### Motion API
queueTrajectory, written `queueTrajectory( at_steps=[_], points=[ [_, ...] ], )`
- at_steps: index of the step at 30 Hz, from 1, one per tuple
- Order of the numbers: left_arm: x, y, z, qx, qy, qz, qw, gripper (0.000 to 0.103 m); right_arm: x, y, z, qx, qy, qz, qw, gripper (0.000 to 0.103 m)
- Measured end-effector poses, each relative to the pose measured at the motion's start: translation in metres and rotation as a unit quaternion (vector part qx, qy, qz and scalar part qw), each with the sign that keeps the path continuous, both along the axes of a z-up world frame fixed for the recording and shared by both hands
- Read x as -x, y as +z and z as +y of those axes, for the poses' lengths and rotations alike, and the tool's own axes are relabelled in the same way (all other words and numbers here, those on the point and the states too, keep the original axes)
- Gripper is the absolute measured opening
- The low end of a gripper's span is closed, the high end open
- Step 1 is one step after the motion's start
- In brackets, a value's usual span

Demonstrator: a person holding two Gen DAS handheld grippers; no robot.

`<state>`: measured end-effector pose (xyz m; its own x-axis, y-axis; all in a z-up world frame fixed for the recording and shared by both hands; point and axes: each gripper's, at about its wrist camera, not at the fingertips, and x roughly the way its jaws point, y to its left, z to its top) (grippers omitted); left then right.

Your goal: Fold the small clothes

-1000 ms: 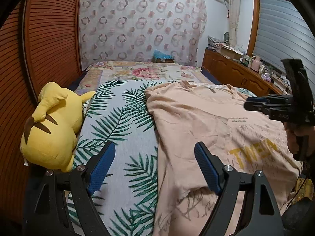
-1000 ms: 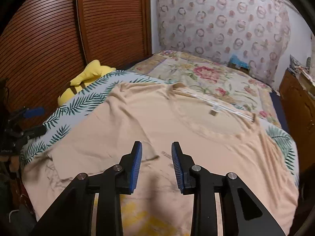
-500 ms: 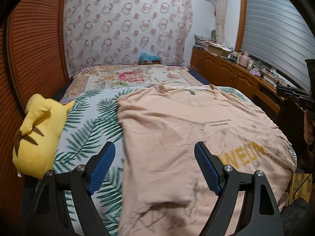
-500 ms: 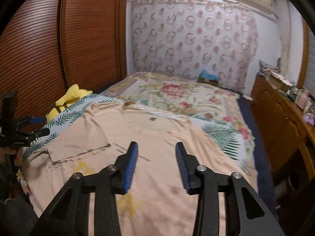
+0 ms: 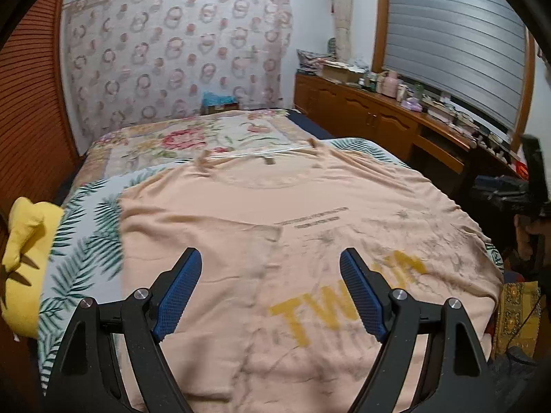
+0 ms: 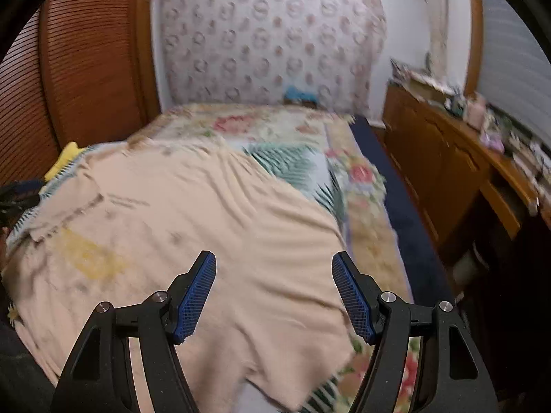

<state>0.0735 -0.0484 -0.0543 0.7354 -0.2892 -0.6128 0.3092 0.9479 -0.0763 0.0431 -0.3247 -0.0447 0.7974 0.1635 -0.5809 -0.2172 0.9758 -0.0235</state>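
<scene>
A peach T-shirt [image 5: 310, 227] with yellow lettering lies spread on the bed, its left side folded inward over the body. It also shows in the right wrist view [image 6: 193, 227]. My left gripper [image 5: 270, 292] is open and empty, held above the shirt's lower left part. My right gripper [image 6: 273, 292] is open and empty above the shirt's right side near its sleeve. The right gripper also shows at the far right of the left wrist view [image 5: 530, 189].
The bed carries a palm-leaf sheet [image 5: 86, 251] and a floral blanket [image 5: 193, 141]. A yellow plush toy [image 5: 24, 261] lies at the left edge. A wooden dresser [image 5: 396, 124] with clutter runs along the right. Slatted wooden doors [image 6: 69, 79] stand on the left.
Both grippers have swung to the right over the shirt. My right gripper's jaws have opened wide from a narrow gap. The shirt lies as before.
</scene>
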Motion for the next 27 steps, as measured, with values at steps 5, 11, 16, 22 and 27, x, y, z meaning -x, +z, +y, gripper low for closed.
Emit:
queueTrajectory(
  at_steps=[5,11,16,22,27],
  points=[
    [-0.003,-0.011,-0.024,-0.006,-0.023,0.018,0.9996,0.083,-0.002,-0.028,-0.013,-0.014,-0.017,0.047,0.999,0.072],
    [-0.010,-0.028,-0.042,-0.024,-0.043,0.051,0.9975,0.083,-0.004,-0.046,-0.020,-0.029,-0.027,0.075,0.996,0.072],
    [-0.021,-0.040,-0.048,-0.041,-0.049,0.080,0.9947,0.083,-0.008,-0.047,-0.038,-0.053,-0.017,0.092,0.994,0.065],
    [-0.033,-0.052,-0.050,-0.057,-0.039,0.111,0.9915,0.083,-0.021,-0.038,-0.056,-0.058,-0.004,0.093,0.994,0.051],
    [-0.030,-0.055,-0.057,-0.078,-0.041,0.102,0.9908,0.088,-0.017,-0.039,-0.052,-0.038,-0.006,0.085,0.996,0.045]
  ],
)
